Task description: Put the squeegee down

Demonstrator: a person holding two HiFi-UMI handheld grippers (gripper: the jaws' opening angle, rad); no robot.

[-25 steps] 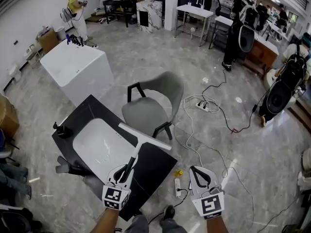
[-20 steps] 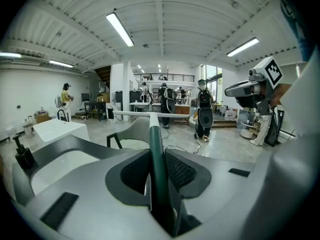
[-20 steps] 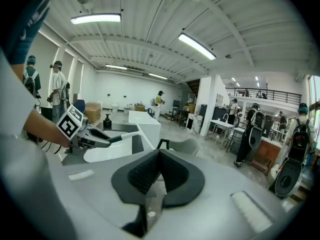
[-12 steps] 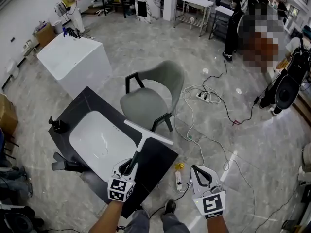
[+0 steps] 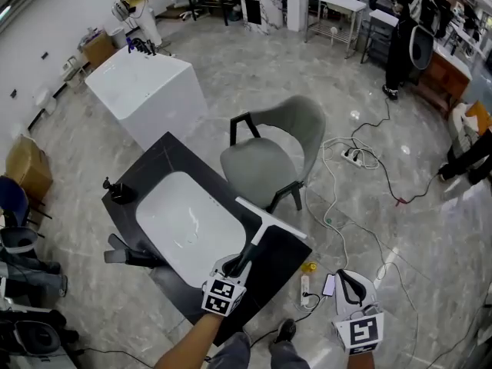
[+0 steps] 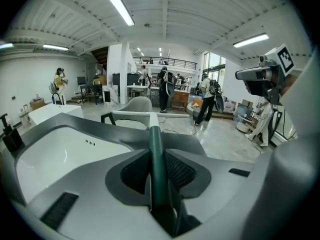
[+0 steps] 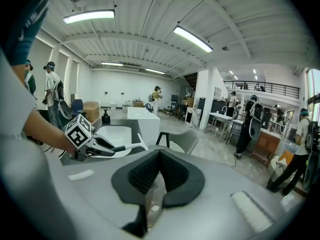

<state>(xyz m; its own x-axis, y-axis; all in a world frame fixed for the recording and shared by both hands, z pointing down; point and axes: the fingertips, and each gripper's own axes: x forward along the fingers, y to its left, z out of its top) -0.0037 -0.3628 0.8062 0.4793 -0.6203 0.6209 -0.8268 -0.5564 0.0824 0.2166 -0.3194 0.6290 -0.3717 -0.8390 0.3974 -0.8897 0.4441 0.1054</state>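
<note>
The squeegee has a dark green handle and a long white blade. My left gripper is shut on the handle, low over the near right corner of the black counter. In the left gripper view the handle runs straight out between the pads to the blade, which lies across the counter's far edge. I cannot tell whether the blade touches the counter. My right gripper hangs over the floor to the right, shut and empty. Its view shows the left gripper with the squeegee.
A white sink basin is set into the counter, and a black dispenser stands at its far left corner. A grey chair stands right behind the counter. A white block is farther back. A power strip and cables lie on the floor.
My left gripper has come down toward the counter with the squeegee still in it. The right gripper has sunk a little. The head view has shifted, so everything sits further right.
</note>
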